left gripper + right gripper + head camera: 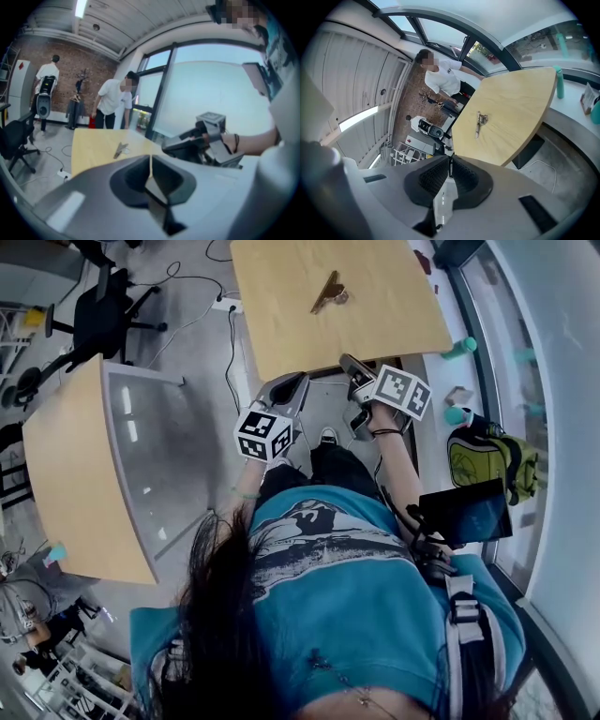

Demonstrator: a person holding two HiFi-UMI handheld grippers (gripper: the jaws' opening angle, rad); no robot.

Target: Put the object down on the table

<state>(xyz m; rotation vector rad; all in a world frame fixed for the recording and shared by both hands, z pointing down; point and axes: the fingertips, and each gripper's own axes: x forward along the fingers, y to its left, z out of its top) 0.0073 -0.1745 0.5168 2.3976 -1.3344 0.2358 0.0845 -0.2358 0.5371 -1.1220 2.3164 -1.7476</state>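
Head view: a person in a teal T-shirt (375, 615) stands at the near edge of a light wooden surface (375, 324), with a gripper in each hand.
Task thing: the object (328, 292), small, brown and clip-like, lies alone on the surface, well apart from both grippers.
Left hand: the left gripper (300, 381) is held in front of the body, short of the surface's edge. Its jaws are pressed together with nothing between them.
Right hand: the right gripper (349, 362) is just beside the left one, at the surface's edge. Its jaws are pressed together and empty.
Markings: each gripper's cube carries black-and-white square markers. The T-shirt's print is too small to read.
Right gripper view: the object (480, 123) lies ahead of the closed jaws, and a teal bottle (559, 82) stands upright on the white ledge beyond the surface (520, 108).
Left gripper view: the object (121, 150) lies on the surface (93, 145), and two people (112, 101) stand past its far end.
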